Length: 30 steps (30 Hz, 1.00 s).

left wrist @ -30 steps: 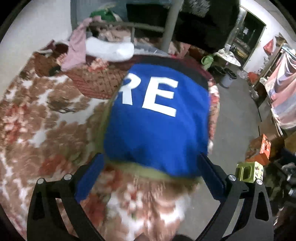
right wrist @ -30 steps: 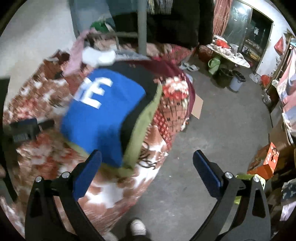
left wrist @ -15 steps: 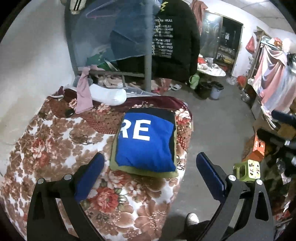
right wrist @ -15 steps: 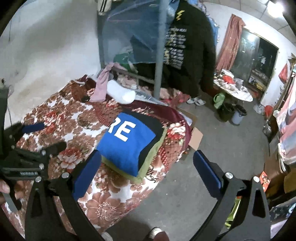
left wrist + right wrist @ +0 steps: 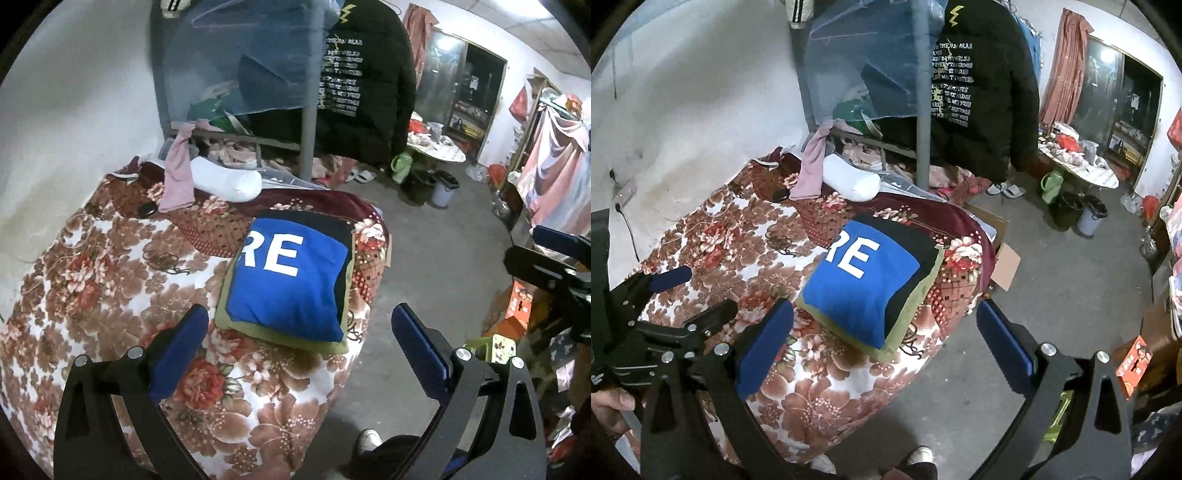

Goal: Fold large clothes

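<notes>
On floral bedspread, folded garment, lettering partly hidden, both jaws spread.

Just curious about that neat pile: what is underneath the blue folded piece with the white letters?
Under the blue folded garment a black layer shows, then an olive-green one, all resting on the floral blanket. Whether more clothes lie between them is hidden.

Garment: folded; lettering cut off at the fold, only "RE" legible. Jacket print too small to read. Bed runs off frame at 8 o'clock. Shoe half-hidden, 6 o'clock.
</notes>
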Tool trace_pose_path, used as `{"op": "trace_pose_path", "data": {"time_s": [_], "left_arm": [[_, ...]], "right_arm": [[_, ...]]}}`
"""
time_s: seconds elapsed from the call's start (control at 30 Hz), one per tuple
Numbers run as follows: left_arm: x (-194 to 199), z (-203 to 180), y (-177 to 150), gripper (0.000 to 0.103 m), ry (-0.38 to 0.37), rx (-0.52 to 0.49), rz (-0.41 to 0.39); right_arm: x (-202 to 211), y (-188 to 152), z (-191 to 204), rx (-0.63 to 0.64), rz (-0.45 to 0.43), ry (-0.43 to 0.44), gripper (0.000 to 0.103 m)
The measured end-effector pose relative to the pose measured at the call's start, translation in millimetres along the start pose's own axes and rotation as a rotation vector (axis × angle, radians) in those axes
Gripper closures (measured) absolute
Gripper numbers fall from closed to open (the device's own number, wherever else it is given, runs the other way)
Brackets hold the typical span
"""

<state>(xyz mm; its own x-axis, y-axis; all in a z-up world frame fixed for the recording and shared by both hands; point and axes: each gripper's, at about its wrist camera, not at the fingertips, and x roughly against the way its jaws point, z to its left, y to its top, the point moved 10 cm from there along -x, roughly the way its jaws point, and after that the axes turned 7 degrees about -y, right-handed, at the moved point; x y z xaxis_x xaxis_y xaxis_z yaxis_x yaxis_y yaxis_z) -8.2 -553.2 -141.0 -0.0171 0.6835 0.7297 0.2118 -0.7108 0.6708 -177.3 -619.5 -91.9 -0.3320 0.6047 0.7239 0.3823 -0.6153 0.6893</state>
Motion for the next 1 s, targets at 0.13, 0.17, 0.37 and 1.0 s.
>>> {"op": "trace_pose_path", "data": {"time_s": [0.13,0.17,0.37,1.0], "left_arm": [[-6,6,1,0.006,-0.029,0.002,-0.001],[-7,7,1,0.006,-0.033,0.005,0.003],[-11,9,0,0.006,-0.060,0.001,0.017],[-18,8,12,0.006,-0.041,0.005,-0.001]], "right_arm": [[-10,-1,3,0.011,0.008,0.021,0.005],[-13,-2,4,0.007,0.019,0.026,0.005],[-13,3,8,0.026,-0.001,0.039,0.005],[-26,14,10,0.058,-0.003,0.048,0.005]]}}
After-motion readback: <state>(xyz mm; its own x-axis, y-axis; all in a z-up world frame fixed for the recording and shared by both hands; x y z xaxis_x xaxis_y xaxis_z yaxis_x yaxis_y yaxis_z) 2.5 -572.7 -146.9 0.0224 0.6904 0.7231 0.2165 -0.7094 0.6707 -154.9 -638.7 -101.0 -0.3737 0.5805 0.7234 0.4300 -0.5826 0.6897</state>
